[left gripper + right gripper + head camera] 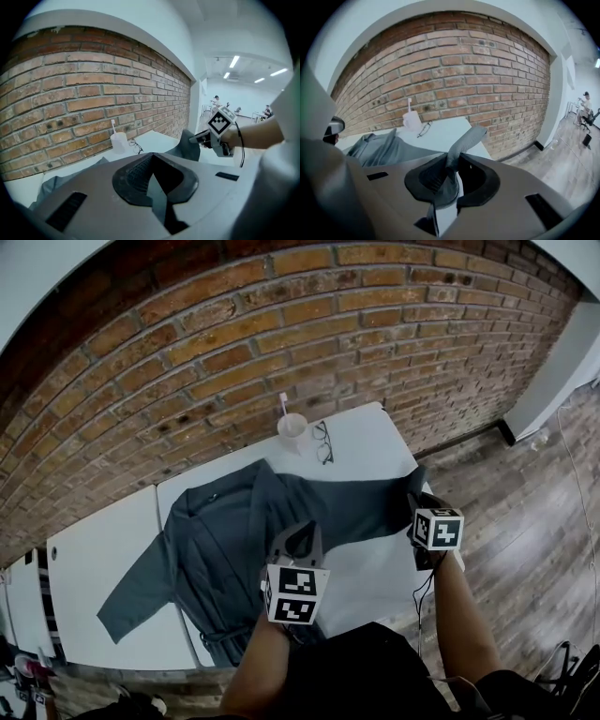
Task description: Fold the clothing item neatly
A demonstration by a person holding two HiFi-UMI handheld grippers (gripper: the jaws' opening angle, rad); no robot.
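Observation:
A dark grey long-sleeved garment (220, 540) lies spread out on the white table (370, 442), collar towards the brick wall. Its left sleeve (131, 592) stretches onto the neighbouring table. My right gripper (413, 491) is shut on the end of the right sleeve (466, 140) at the table's right edge; the cloth rises twisted between its jaws (447, 180). My left gripper (298, 534) is over the garment's lower front edge, jaws shut, with a thin strip of grey cloth (158, 194) pinched between them. The left gripper view also shows the right gripper (200, 137) with the sleeve end.
A white cup (292, 428) with a stick in it and a pair of glasses (322, 442) lie at the table's far edge by the brick wall (281, 324). A second white table (94, 549) joins on the left. Wooden floor (525, 521) lies to the right.

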